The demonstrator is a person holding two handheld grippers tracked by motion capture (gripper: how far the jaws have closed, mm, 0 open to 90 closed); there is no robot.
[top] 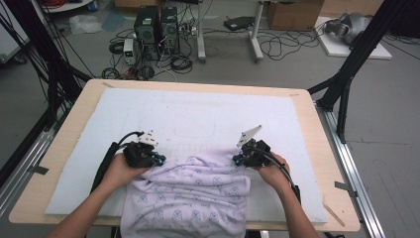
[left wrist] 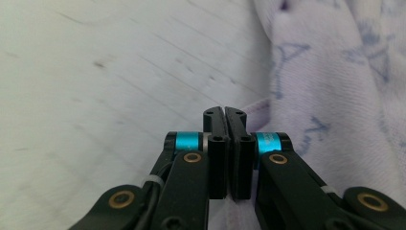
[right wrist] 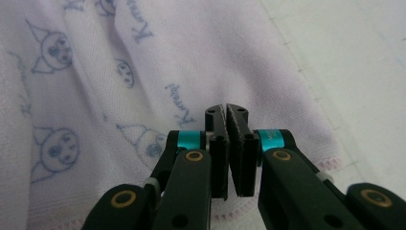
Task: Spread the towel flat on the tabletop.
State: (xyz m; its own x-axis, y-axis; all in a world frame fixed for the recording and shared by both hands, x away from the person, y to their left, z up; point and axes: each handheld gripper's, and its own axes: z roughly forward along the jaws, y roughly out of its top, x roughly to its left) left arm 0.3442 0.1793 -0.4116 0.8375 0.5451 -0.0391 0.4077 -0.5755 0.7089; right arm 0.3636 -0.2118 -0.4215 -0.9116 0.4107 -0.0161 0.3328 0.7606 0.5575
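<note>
The left gripper [left wrist: 225, 112] has its jaws pressed flat together, and a thin hemmed edge of the cloth [left wrist: 335, 96] runs in right at the tips. It looks pinched there, though the close view makes it hard to be sure any fabric is actually between the pads. The right gripper [right wrist: 226, 109] is likewise clamped shut, its tips down on the cloth [right wrist: 119, 72] just inside the stitched hem, most likely nipping a fold of it.

From above, the left gripper [top: 144, 153] and the right gripper [top: 251, 153] sit at the two far corners of the cloth [top: 190, 196], one on each side. That spacing makes sense for spreading or folding: holding both corners at once keeps the far edge straight and lets the fabric be drawn evenly.

The cloth is pale lilac with small printed cartoon faces. It lies rumpled on the white mat [top: 198, 114], with its near end hanging over the table [top: 317, 119] edge towards the person.
</note>
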